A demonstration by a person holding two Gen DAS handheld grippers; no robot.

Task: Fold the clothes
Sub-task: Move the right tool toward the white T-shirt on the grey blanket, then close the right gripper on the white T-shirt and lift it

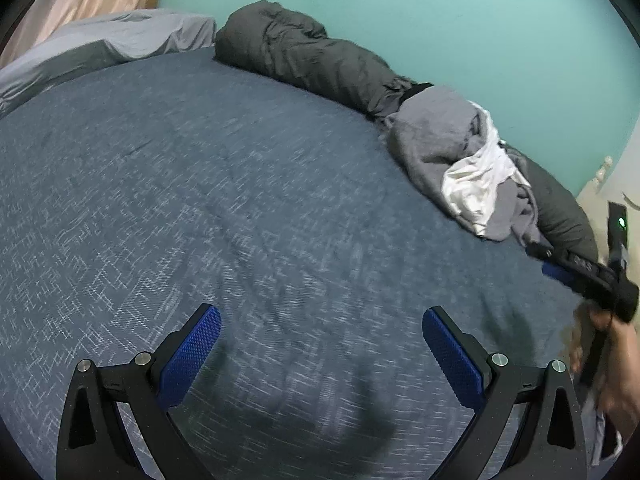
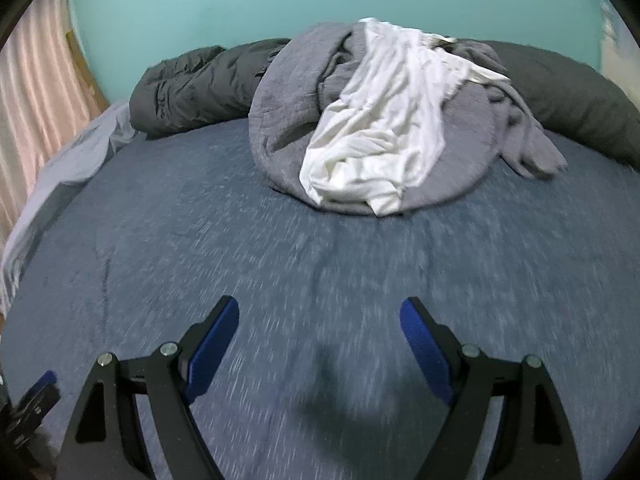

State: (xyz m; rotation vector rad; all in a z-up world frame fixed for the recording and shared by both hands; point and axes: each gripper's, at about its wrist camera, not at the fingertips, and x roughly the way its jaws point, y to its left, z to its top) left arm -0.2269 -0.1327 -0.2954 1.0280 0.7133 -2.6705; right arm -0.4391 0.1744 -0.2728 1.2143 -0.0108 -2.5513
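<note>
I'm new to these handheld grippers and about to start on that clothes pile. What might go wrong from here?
1. The white garment lies draped over the grey garment; a pinch there may lift both together.
2. The pile rests against the dark rolled duvet, which could snag or drag along.
3. Both the left gripper and right gripper are open and empty over the blue bedspread; a low grab may catch it.

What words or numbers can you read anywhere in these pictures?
None can be read.
Right hand-held gripper: pale marks on its black body, too blurred to read.
White garment, grey garment and blue bedspread: no writing shows.
</note>
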